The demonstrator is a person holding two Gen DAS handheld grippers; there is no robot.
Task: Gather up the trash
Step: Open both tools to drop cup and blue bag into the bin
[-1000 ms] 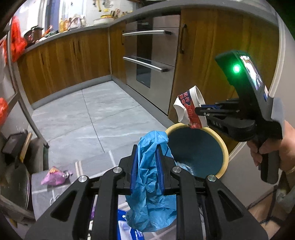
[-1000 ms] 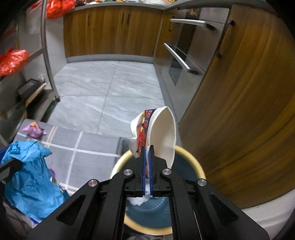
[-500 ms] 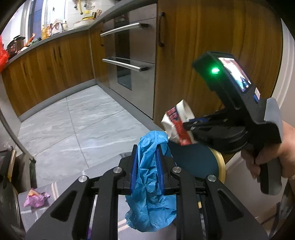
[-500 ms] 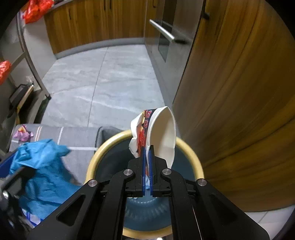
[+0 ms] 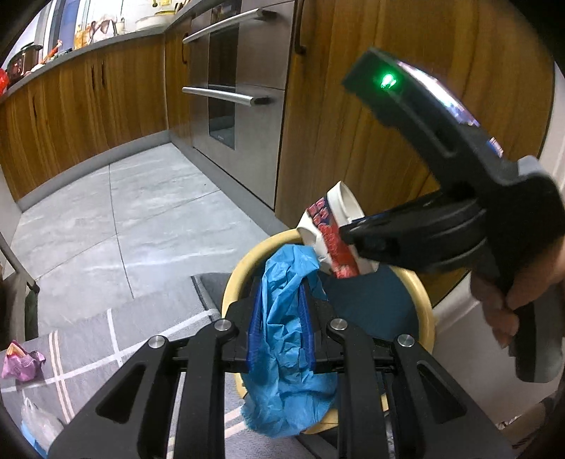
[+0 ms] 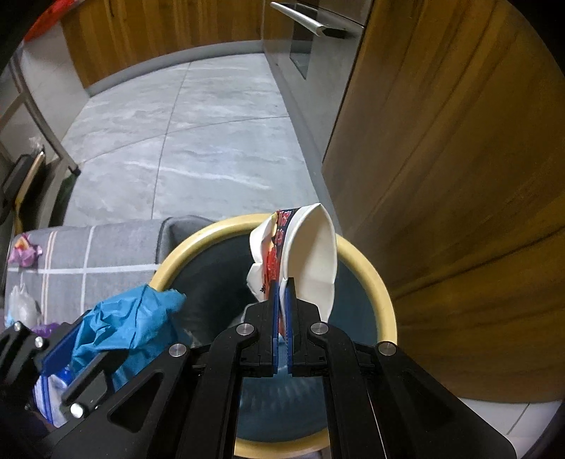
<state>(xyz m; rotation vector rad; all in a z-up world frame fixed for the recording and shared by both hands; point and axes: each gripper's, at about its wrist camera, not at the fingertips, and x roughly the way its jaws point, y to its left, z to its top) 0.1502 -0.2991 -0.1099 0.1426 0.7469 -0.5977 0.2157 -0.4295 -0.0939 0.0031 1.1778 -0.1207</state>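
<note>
- Left tool point(image 5: 279, 317) clenched on a crumpled blue plastic bag point(image 5: 286, 339); bag hangs between the blue pads over the near rim of a round bin with a pale yellow rim and dark teal inside point(image 5: 422, 310).
- Right tool point(image 6: 281, 310) clenched on a squashed white paper cup with red print point(image 6: 307, 261); jaws nearly together, cup sticking up from them above the bin opening point(image 6: 381, 282).
- Left view only: right tool's point(image 5: 348, 234) body from the side, green light lit, screen on top, person's right hand point(image 5: 512, 300) on the grip; cup point(image 5: 332, 229) touching the top of the blue bag.
- Left view only: steel oven front with bar handles point(image 5: 243, 88), wooden cabinets, cluttered worktop point(image 5: 106, 33) far back.
- Right view only: left tool point(image 6: 70, 360) low left with the blue bag point(image 6: 130, 325) draped across the bin rim; white and blue packet point(image 6: 49, 392) under it.
- Both views: grey rug with white lines point(image 5: 88, 339) beside the bin, purple crumpled wrapper point(image 5: 21, 360) on it, well apart from bin; clear plastic bag point(image 6: 21, 307) near rug edge.
- Grey tiled floor point(image 6: 197, 134) beyond.
</note>
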